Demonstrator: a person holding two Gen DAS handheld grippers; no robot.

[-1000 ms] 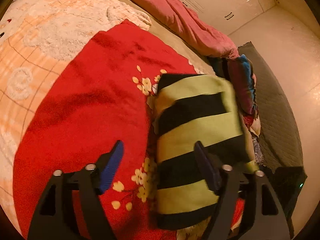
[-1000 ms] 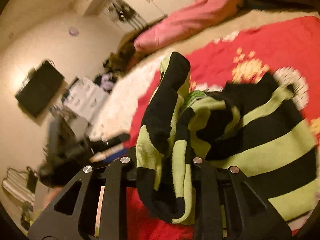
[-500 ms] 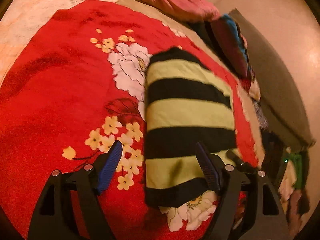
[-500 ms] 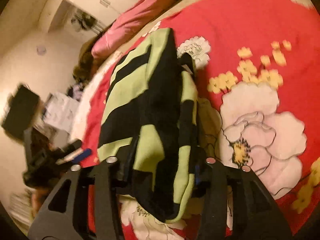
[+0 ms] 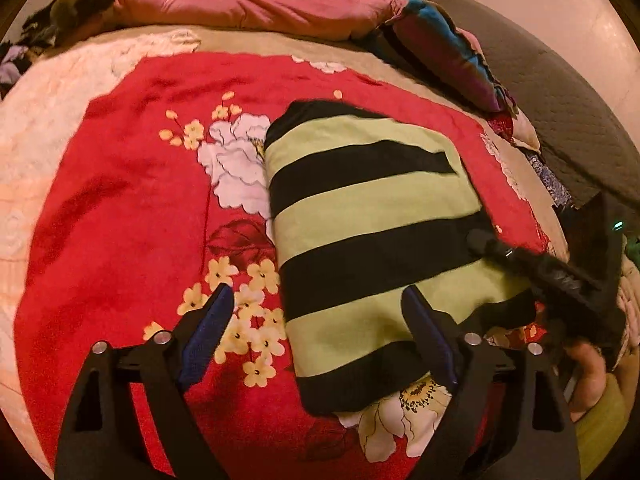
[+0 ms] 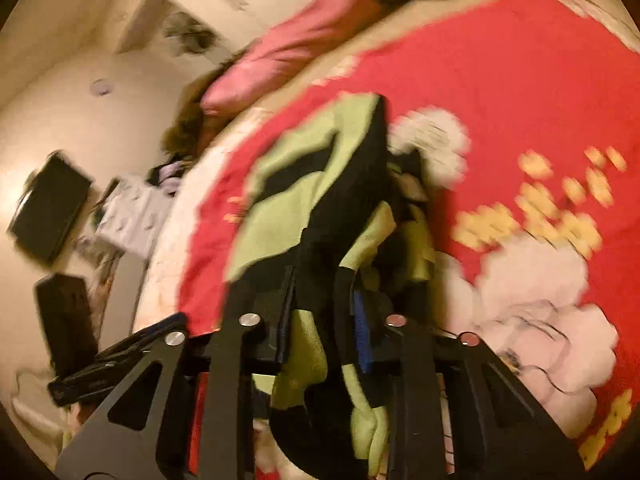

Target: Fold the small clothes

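1. Green-and-black striped sweater (image 5: pixel 372 236) lies folded into a rectangle on the red floral blanket (image 5: pixel 132 208), beside its big white flower.
2. My left tool (image 5: pixel 320 332) is spread apart, empty, over the sweater's near edge.
3. My right tool (image 6: pixel 320 320) is clamped on the sweater's edge (image 6: pixel 320 216).
4. Versus a second ago: the sweater now lies flatter, no longer lifted in a bunch.

The striped garment (image 5: pixel 372 216) is soft matt knit cloth, the red floral blanket (image 5: pixel 132 200) plush and fuzzy, the pink quilt (image 5: pixel 248 4) faintly satiny, both grippers' frames matt black plastic with bright metal screws.
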